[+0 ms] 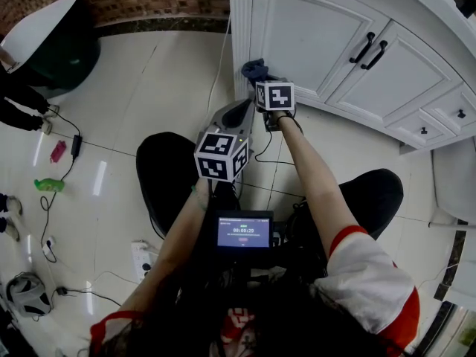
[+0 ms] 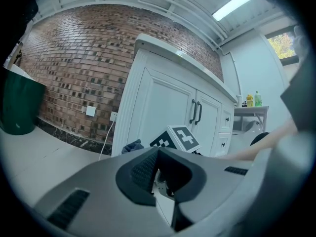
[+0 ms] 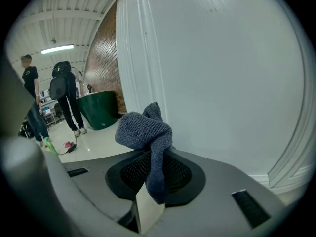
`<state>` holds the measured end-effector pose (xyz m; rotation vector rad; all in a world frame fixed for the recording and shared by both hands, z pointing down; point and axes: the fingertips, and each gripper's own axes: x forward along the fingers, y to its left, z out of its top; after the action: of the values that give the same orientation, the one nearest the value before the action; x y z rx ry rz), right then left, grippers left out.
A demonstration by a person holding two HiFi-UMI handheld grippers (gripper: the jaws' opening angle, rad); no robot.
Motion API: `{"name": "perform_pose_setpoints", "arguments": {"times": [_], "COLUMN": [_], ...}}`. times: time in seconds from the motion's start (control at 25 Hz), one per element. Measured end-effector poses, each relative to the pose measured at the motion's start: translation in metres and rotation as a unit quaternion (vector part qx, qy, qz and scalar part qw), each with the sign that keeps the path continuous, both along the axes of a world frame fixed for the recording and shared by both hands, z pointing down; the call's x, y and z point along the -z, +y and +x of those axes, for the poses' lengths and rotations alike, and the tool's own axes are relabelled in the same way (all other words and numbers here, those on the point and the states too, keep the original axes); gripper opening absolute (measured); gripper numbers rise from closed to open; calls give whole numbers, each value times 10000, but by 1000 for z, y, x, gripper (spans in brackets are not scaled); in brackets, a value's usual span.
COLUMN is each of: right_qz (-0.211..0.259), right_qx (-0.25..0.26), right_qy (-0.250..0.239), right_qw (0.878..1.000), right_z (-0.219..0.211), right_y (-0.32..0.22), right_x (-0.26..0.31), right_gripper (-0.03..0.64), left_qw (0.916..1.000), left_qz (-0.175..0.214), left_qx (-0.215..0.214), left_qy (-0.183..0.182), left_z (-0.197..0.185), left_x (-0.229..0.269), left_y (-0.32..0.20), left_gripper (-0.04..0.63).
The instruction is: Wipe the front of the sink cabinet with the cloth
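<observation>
Right tongs [image 3: 157,174] pinch the cloth [image 3: 143,130] at the cabinet [image 3: 222,83], with a cable [image 1: 217,69] just to their left. Left tongs [image 2: 159,174], closed and empty, hang just behind them

Bright ceiling strip lights [image 3: 57,49]; floor [image 1: 111,125] glare; fisheye edges dark, warped.

No legible text anywhere; only blurred, unreadable digits on the small screen [image 1: 244,231]

The white door panel [image 1: 312,43] offered a flat, clear sweep rightward until the black handles [image 1: 372,49] jutted out; left of the cabinet corner [image 1: 239,28], a white cable [image 1: 218,69] crossed open floor [image 1: 171,80].
</observation>
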<state>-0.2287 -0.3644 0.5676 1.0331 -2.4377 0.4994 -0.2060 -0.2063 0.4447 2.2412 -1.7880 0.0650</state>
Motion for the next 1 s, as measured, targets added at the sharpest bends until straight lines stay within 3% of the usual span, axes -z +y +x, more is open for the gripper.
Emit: {"name": "perform_pose_setpoints", "arguments": {"times": [0.68,1.0], "right_qz": [-121,-258], "right_qx": [-1167,-1607], "right_qy": [310,350], "right_qw": [9926,9860], "right_z": [175,228], "right_y": [-34,-32], "right_x": [-24,-31], "right_gripper": [86,86], "left_qw": [9996,9990], "left_qz": [-112,-128], "left_qx": [-230,-338], "left_qy": [-137,-260], "left_z": [29,47], "left_x": [-9,-5], "left_y": [-11,-13], "left_gripper": [32,32]}}
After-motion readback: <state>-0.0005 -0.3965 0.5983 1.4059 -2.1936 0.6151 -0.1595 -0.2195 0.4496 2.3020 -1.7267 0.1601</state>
